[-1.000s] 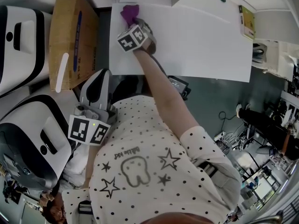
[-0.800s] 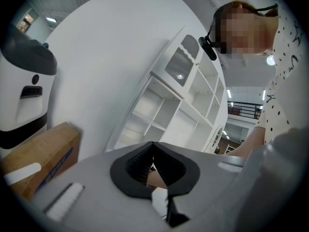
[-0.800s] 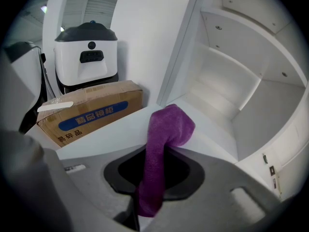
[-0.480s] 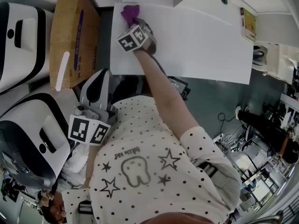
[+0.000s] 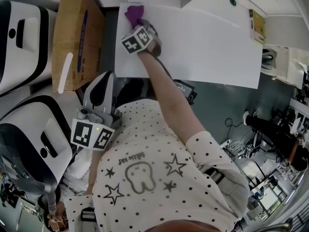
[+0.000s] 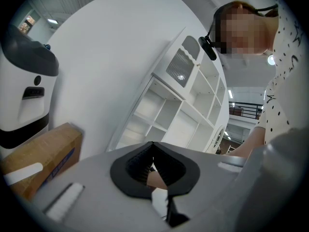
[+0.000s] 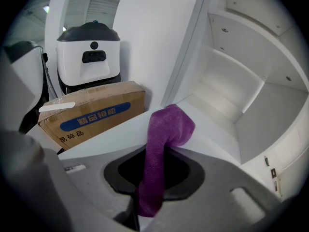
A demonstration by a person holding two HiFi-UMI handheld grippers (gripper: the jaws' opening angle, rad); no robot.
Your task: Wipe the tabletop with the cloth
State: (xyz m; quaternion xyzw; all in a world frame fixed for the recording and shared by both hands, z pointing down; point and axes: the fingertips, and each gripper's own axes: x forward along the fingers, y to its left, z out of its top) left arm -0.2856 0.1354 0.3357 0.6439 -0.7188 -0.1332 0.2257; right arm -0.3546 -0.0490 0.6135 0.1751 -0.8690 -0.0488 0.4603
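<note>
The right hand-held gripper (image 7: pixel 154 173) clamps the purple cloth (image 7: pixel 165 127), whose free end lies just ahead of its jaws on the white surface (image 5: pixel 207 42). The left hand-held gripper (image 6: pixel 153 170) hangs back, closed and empty. Wiping seems underway; the next move likely calls for a pressed sweep to that gripper's right.

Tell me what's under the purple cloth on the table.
The purple cloth, clamped in the right gripper, rests on the white tabletop near its far left corner. Only bare tabletop shows around it; the patch directly beneath is covered.

Lab or workshop, bulky white machines (image 5: pixel 29 144), cardboard box (image 5: pixel 77 37), floor cables (image 5: pixel 237 140)
</note>
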